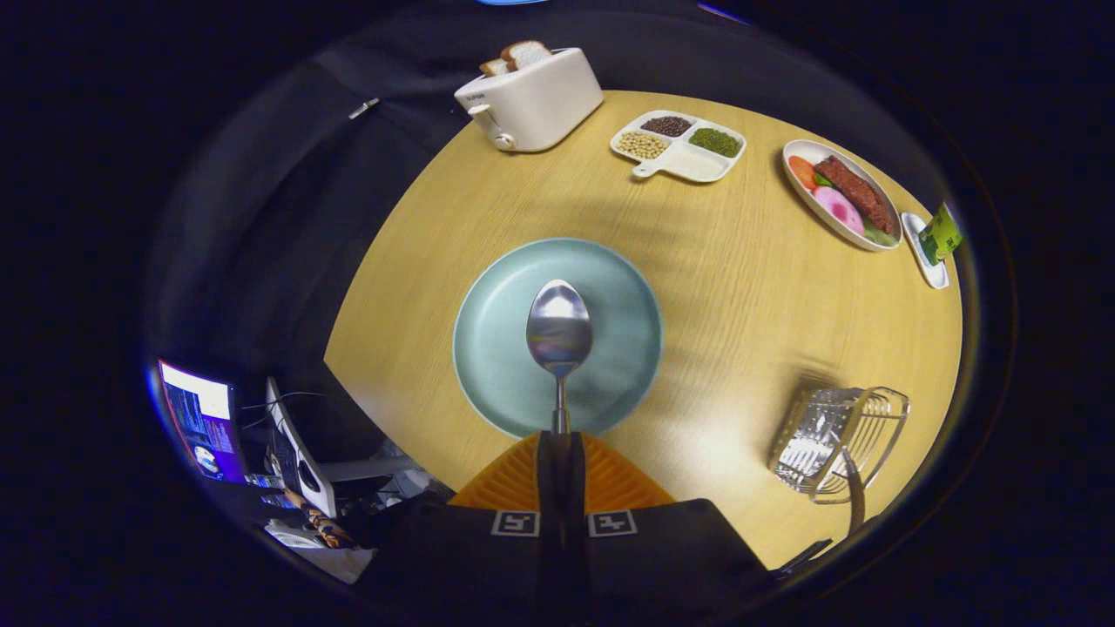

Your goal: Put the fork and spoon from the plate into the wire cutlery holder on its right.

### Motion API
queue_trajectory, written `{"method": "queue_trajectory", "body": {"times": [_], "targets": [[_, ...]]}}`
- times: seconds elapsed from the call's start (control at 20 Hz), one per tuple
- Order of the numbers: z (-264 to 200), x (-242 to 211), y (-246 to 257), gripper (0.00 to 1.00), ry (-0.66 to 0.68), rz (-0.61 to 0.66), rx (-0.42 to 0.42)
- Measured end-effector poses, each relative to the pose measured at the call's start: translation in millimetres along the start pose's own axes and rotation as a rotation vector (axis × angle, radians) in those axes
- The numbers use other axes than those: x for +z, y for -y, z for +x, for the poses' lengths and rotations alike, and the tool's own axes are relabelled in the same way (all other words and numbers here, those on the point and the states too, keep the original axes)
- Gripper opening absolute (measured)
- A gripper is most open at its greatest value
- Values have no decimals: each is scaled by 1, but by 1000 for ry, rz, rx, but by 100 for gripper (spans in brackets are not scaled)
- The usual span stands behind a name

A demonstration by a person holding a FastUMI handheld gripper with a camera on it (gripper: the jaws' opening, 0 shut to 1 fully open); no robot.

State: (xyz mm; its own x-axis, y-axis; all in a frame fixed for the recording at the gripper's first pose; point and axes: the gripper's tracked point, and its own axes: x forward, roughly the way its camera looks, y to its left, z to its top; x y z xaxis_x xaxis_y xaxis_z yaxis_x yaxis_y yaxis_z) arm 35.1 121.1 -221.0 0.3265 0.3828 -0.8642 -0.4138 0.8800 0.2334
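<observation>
1. One gripper (560, 440) was in view; its two orange fingers (514, 479) were pressed together on the handle of one spoon (558, 329), clamping it.
2. The spoon's bowl stood out just ahead of the fingers, above one pale blue-green plate (496, 348) on the round wooden table (740, 287); whether it touched the plate cannot be told.
3. One wire cutlery holder (836, 440) sat to the right of the plate, well apart; a dark handle-like piece (855, 496) leaned out of its near side, too unclear to name.
4. Far left stood one white toaster (531, 104) holding two bread slices (516, 57).
5. One divided dish (679, 144) held three kinds of beans: pale, dark and green.
6. Far right, one oval plate (806, 196) carried mixed food.
7. A small saucer (923, 257) beside it held one green packet (941, 233).
</observation>
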Motion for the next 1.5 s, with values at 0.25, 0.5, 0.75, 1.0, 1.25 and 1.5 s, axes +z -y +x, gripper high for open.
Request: {"method": "queue_trajectory", "body": {"times": [0.25,0.5,0.75,1.0,1.25,1.5], "targets": [[-69,-9,65,5,-34,44,-44],[-109,-36,130,5,-119,118,-97],[-117,-58,169,5,-232,191,-104],[-104,-63,180,5,-335,323,-60],[-92,-60,185,6,-391,373,-68],[-93,-48,187,21,-368,380,-74]]}}
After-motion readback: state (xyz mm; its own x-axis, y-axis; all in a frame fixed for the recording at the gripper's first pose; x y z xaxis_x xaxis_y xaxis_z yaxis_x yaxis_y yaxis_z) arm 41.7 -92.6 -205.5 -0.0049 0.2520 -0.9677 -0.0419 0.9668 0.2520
